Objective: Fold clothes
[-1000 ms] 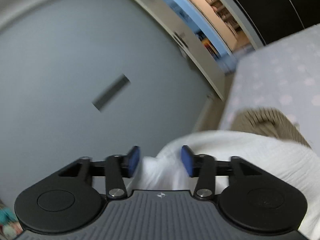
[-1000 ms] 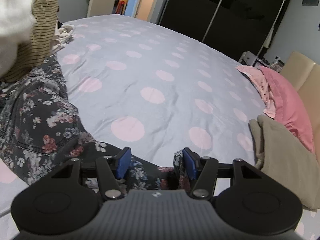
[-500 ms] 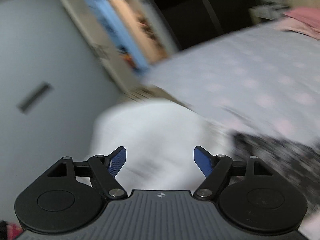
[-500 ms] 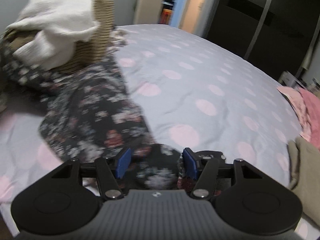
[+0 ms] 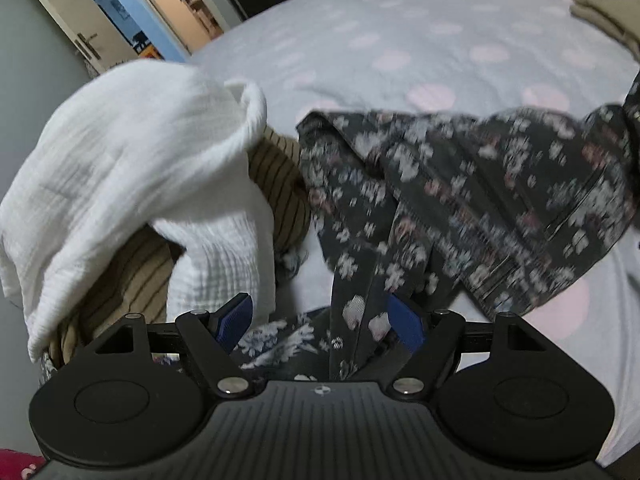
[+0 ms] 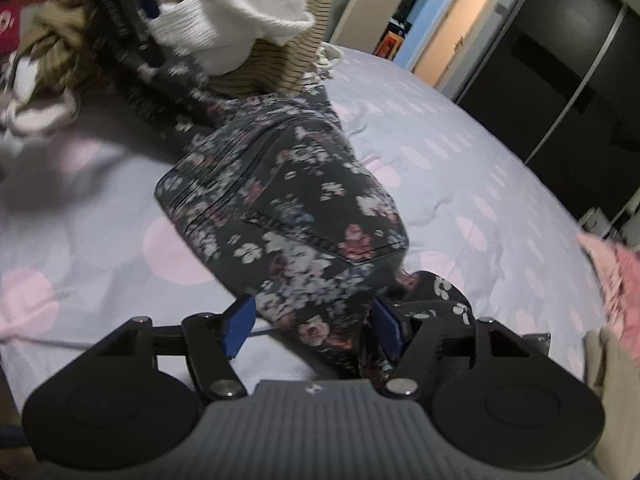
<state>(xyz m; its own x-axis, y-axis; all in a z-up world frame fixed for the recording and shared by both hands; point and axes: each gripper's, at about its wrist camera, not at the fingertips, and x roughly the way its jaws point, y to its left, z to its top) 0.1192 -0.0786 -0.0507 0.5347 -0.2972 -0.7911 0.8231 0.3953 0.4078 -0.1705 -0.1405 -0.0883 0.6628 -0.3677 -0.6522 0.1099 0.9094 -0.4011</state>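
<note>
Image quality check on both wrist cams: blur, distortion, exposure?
Left wrist: floral garment smeared by motion blur, white cloth sharper; fisheye bows the polka-dot bed. Right wrist: far-left edge and the pile at top left blurred, floral garment fairly crisp; lit doorway bright against a dim room, dark wardrobe nearly featureless.

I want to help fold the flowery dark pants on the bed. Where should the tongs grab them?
Best guess: the waistband end of the flowery pants, the flat stitched edge facing the bare spotted bedspread. Come in low from that open side, not from the pile side, where the white cloth and striped cloth crowd the bunched legs. The right tongs are opening around a fold already.
</note>
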